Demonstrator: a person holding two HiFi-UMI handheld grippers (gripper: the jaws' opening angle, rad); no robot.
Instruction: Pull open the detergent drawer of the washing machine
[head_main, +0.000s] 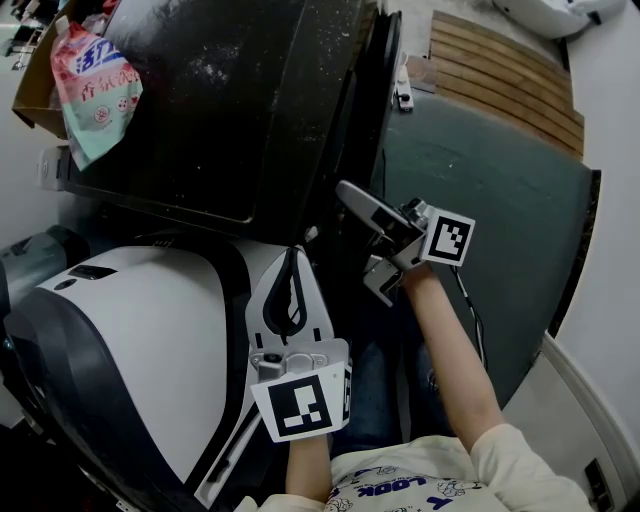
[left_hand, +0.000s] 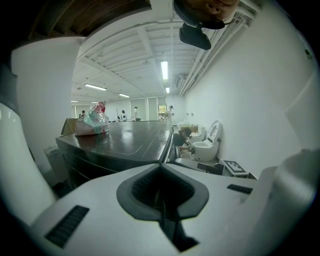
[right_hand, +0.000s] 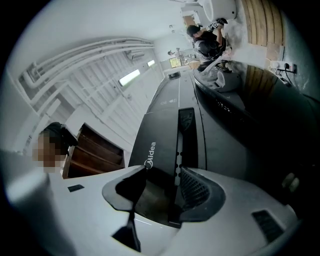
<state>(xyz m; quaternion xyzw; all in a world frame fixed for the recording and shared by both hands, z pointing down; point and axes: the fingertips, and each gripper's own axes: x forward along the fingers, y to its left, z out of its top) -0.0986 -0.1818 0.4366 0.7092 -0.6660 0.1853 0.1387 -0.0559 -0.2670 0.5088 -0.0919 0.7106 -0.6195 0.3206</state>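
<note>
The black washing machine (head_main: 220, 100) fills the upper left of the head view. Its front face drops away steeply there, and the drawer cannot be made out. In the right gripper view the dark drawer front (right_hand: 160, 135) with its logo runs up from between the jaws. My right gripper (right_hand: 160, 187) is open; its ribbed pads stand on either side of that front's near edge. In the head view the right gripper (head_main: 357, 232) is at the machine's upper front edge. My left gripper (head_main: 290, 262) is shut on nothing, its tips (left_hand: 161, 200) together, held back near my body.
A pink and green detergent bag (head_main: 95, 85) and a cardboard box (head_main: 40, 70) sit on the machine's far corner. A white and black rounded appliance (head_main: 130, 350) is at lower left. Green floor (head_main: 480, 220) and wooden boards (head_main: 510, 75) lie right. A person (right_hand: 205, 37) crouches far off.
</note>
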